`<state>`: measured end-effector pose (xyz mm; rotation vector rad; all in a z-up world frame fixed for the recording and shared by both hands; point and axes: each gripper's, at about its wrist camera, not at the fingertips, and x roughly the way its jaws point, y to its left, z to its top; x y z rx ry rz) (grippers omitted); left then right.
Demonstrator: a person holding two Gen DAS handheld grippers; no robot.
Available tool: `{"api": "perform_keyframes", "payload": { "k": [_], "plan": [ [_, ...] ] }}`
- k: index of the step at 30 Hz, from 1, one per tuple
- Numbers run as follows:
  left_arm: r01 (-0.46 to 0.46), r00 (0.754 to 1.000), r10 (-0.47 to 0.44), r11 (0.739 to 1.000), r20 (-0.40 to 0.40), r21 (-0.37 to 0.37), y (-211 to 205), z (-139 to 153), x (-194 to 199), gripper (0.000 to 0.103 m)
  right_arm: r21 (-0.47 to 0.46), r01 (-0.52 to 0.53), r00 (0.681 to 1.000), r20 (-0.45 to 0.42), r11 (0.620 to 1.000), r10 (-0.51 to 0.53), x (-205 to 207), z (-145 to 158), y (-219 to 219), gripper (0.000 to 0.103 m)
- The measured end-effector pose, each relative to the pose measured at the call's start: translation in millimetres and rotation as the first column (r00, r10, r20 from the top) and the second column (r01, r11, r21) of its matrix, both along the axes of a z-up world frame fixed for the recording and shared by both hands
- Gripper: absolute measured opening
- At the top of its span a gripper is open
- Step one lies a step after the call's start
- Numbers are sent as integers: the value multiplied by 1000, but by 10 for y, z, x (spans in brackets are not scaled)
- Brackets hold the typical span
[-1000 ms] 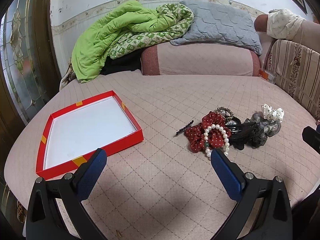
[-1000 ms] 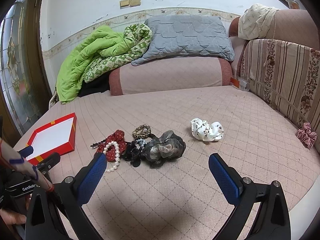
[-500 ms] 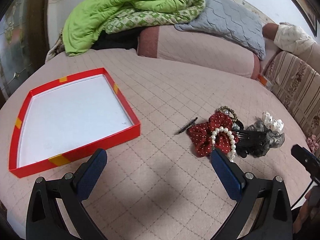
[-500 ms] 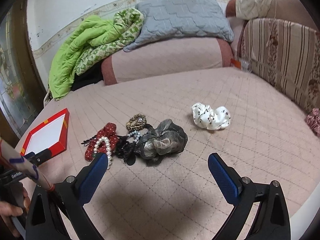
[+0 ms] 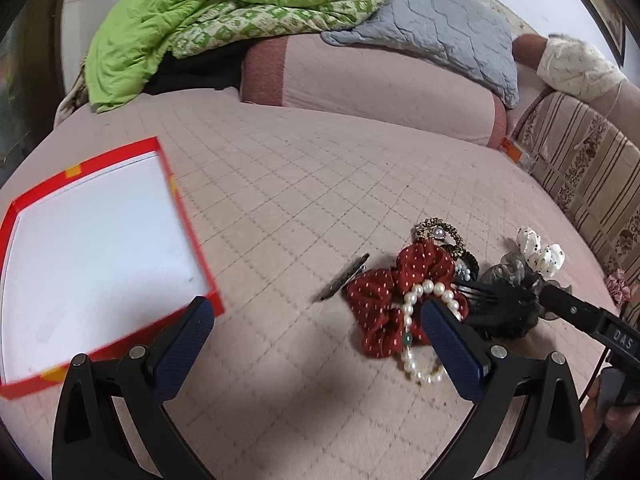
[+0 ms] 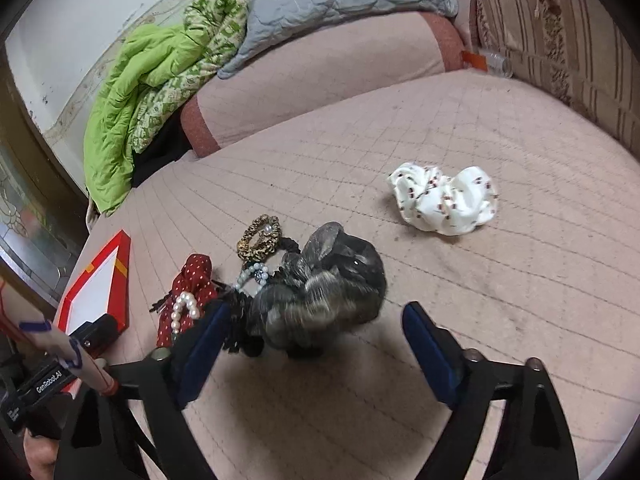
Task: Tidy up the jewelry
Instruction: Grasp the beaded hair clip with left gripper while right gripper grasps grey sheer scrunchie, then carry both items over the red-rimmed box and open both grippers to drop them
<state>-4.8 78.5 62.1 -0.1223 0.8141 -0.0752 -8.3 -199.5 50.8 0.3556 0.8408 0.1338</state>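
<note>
Pink quilted cloth covers the bed (image 5: 304, 184), and the jewelry lies on it in a small pile. The left hand-held gripper (image 5: 316, 344) is open wide, with nothing between its blue pads (image 5: 450, 350). It hangs low over the bed, between the red box (image 5: 192, 240) and the pile. The box is on the left. Its inside is white and bare.

The red scrunchie (image 5: 390, 300) with little dots sits at the left end of the pile. A pearl bracelet (image 5: 418, 332) lies across it and touches the left gripper's right pad in the picture. A thin dark hair pin (image 5: 344, 278) lies just beside the scrunchie, on the box side. A gold leopard hair tie (image 5: 436, 230) sits just behind the scrunchie.

The right hand-held gripper (image 6: 316, 344) is open wide too and holds nothing. It points at the gray scrunchie (image 6: 324, 284), which lies just in front of its pads. A black hair clip (image 6: 240, 320) touches the gray scrunchie on the left, and a small blue bead bracelet (image 6: 254, 276) peeks out behind it. The white scrunchie (image 6: 444, 200) lies by itself, well apart from the pile on the right.

A green blanket (image 5: 192, 20) and a gray pillow (image 5: 436, 28) are heaped at the far end of the bed.
</note>
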Motion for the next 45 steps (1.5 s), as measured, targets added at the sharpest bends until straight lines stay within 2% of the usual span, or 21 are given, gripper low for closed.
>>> {"api": "perform_keyframes", "payload": {
  "k": [2,3,4,5,6,7,10,13,17,21,26,29,30,31,33,36,40,45],
  "plan": [
    [20,1000,-20,999,-8,32,-59,-20,111,100,38,14,999,-30,999,-13,115,-64,-16,83],
    [30,999,-30,999,-12,46,-85,-34,150,92,48,26,999,-47,998,-24,173,-102,-23,77],
    [52,998,-50,997,-28,60,-118,-57,218,82,42,35,998,-62,999,-32,214,-133,-22,66],
    [72,997,-69,995,-43,71,-147,-84,269,77,35,41,996,-79,999,-39,266,-169,-20,60],
    [88,994,-82,992,-65,94,-168,-119,337,68,41,44,995,-90,998,-40,299,-196,-27,44],
    [108,992,-99,988,-83,108,-176,-149,400,64,56,50,994,-98,997,-44,326,-219,-47,37],
    [155,982,-141,981,-122,117,-165,-203,524,64,41,66,995,-82,997,-63,340,-184,-90,29],
    [194,974,-173,971,-145,142,-149,-254,614,62,30,73,996,-60,997,-71,330,-148,-119,28],
    [260,953,-232,957,-197,130,-140,-356,734,57,59,65,995,-76,996,-60,344,-176,-141,28],
    [306,939,-275,942,-207,137,-200,-406,736,55,75,61,995,-80,995,-55,338,-186,-149,28],
    [316,938,-286,937,-193,148,-233,-432,758,52,85,61,995,-81,994,-54,332,-189,-153,28],
    [327,938,-302,934,-168,144,-279,-429,742,28,85,61,995,-79,995,-54,332,-189,-153,28],
    [333,937,-309,931,-164,150,-313,-430,752,13,86,60,995,-78,995,-54,332,-187,-153,28],
    [337,936,-312,927,-162,162,-345,-432,759,9,84,60,996,-76,995,-54,329,-183,-151,28],
    [333,938,-308,927,-157,174,-368,-426,748,9,75,59,996,-67,995,-54,316,-163,-139,28],
    [301,949,-284,946,-140,120,-262,-377,770,9,64,64,998,-30,996,-62,279,-88,-145,28],
    [254,965,-250,966,-76,44,-102,-223,775,9,49,79,994,71,996,-83,182,96,-162,28],
    [207,978,-207,978,2,3,21,-25,735,9,13,63,977,202,998,-65,47,343,-80,28]
  ]
}}
